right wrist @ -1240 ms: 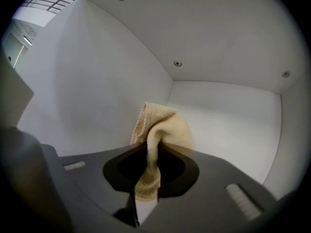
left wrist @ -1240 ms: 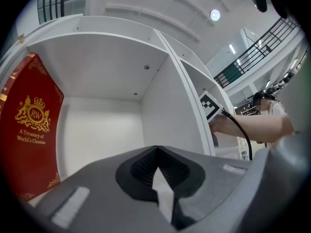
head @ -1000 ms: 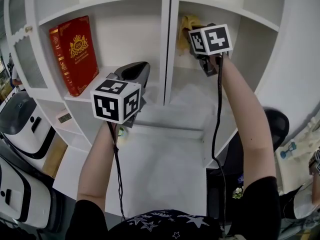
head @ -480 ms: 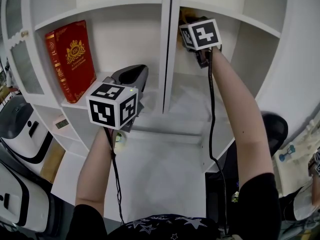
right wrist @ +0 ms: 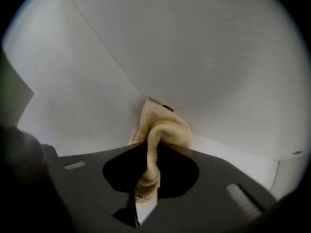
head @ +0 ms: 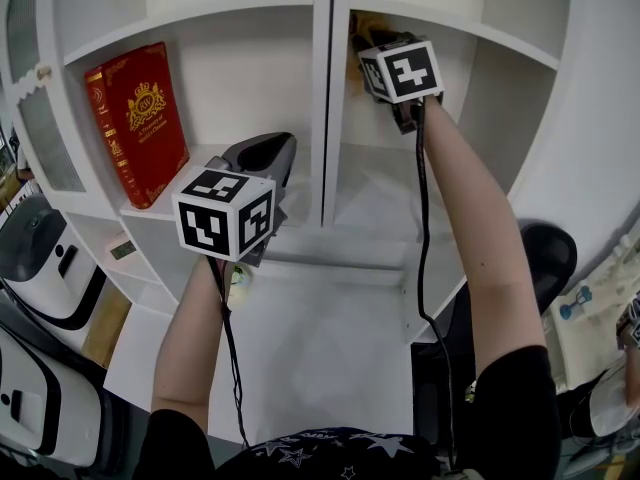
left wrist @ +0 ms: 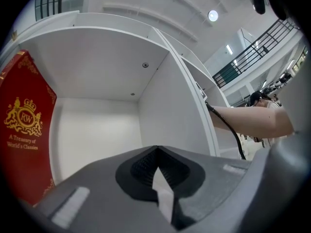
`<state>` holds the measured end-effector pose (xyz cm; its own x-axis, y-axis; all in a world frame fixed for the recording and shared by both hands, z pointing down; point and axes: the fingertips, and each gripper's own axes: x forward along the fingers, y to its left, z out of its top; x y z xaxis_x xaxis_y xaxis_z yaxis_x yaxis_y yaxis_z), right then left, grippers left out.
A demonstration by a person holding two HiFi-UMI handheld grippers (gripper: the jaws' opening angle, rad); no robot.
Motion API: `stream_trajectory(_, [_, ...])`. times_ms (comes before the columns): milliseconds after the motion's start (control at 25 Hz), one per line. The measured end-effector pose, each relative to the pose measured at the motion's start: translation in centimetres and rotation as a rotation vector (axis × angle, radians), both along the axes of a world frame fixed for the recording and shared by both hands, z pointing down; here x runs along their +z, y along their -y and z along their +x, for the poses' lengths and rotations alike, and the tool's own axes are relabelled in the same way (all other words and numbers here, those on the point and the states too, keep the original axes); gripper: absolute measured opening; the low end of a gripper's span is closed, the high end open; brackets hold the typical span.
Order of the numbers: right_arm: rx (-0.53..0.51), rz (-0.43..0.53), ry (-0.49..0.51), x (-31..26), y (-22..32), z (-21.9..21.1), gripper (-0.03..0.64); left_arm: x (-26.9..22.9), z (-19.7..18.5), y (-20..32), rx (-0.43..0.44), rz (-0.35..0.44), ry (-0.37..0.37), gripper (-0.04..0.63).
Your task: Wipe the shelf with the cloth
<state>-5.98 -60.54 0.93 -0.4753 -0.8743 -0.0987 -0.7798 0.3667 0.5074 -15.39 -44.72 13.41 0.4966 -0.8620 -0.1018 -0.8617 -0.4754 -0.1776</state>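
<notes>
Our right hand-held gripper (right wrist: 147, 147) holds the yellow cloth (right wrist: 165, 125) pinched between its jaws, against the back corner of the right-hand compartment of the shelf (head: 385, 193). Our left hand-held gripper (left wrist: 156, 152) hovers empty, jaws together, facing the compartment with the red book (left wrist: 24, 130).
</notes>
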Motion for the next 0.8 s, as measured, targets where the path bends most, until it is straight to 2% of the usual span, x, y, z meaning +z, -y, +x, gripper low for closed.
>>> stream_trajectory(480, [0.100, 0.004, 0.091, -0.6, -0.1, 4.2, 0.078, 0.3, 0.5, -0.2, 0.008, -0.009, 0.017, 0.000])
stream_trajectory(800, [0.220, 0.005, 0.172, -0.6, -0.2, 8.7, 0.078, 0.3, 0.8, -0.4, 0.019, -0.009, 0.014, 0.000])
